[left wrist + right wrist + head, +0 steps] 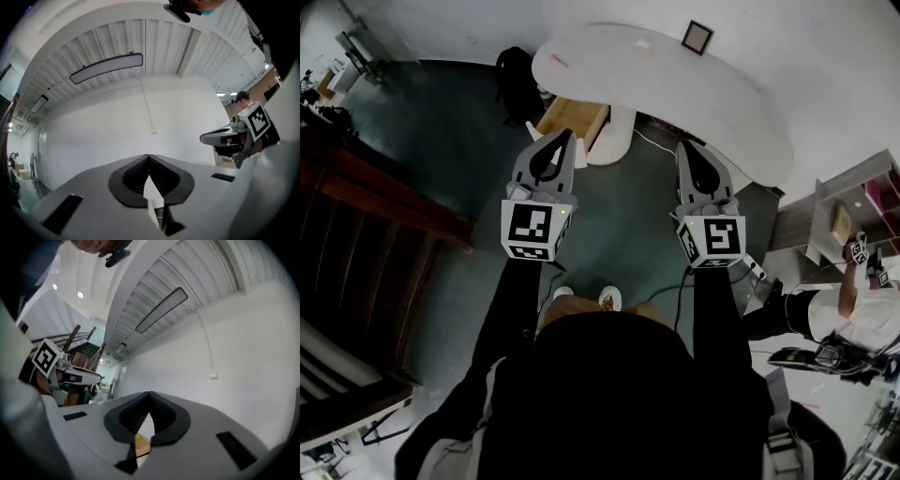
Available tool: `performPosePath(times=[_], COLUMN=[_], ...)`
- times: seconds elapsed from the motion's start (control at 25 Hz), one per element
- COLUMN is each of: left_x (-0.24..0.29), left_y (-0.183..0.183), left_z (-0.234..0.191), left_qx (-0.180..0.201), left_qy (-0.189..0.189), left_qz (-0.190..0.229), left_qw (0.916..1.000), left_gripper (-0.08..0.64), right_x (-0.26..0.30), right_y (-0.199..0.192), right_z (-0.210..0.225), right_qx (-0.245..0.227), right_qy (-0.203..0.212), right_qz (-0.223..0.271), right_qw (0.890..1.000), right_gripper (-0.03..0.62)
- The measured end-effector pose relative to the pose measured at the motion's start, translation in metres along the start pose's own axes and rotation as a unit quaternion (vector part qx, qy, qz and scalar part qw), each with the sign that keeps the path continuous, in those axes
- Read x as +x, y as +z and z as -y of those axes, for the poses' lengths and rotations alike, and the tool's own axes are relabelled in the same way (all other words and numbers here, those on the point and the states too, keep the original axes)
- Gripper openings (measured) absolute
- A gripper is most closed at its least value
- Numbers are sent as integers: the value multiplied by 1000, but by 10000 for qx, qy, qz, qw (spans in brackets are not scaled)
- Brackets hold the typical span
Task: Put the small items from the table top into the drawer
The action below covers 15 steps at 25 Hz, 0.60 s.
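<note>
Stage: approach; by my reading, nothing has been picked yet.
Left claw [149,156]: tips pressed together, nothing between them, held level.
Right claw [149,393]: likewise closed tight and empty.
Items: dark framed square [697,37], small pale piece [642,42] and pinkish piece [560,61] lie on the white counter [722,108], well apart from both claws.
Drawer [572,117]: wooden, standing open under the counter's near edge.
Technique: step closer, spread one claw before descending, take the nearest piece first, release low inside the drawer.

Both arms out fwd, side by side, approx level. L gripper [563,137] jaws together, empty. R gripper [685,146] same.
</note>
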<state>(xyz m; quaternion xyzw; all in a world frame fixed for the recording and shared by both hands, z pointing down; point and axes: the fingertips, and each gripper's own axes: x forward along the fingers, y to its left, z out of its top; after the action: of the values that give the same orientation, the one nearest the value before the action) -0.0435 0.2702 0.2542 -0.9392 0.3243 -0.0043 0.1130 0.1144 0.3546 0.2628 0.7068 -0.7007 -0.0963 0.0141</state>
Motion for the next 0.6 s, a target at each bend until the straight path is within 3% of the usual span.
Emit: performPosePath(times=[0.6], left_x=[13], left_y=[-1], left_z=[-3], left_qx=[82], left_qy=[35], left_qz=[-83], left_qw=[9999], left_gripper=[15], right_x=[12], right_y=[-8], right_z=[1], right_qx=[116], right_qy=[235], right_qz=[-1], right_qw=[9997], right_gripper=[28])
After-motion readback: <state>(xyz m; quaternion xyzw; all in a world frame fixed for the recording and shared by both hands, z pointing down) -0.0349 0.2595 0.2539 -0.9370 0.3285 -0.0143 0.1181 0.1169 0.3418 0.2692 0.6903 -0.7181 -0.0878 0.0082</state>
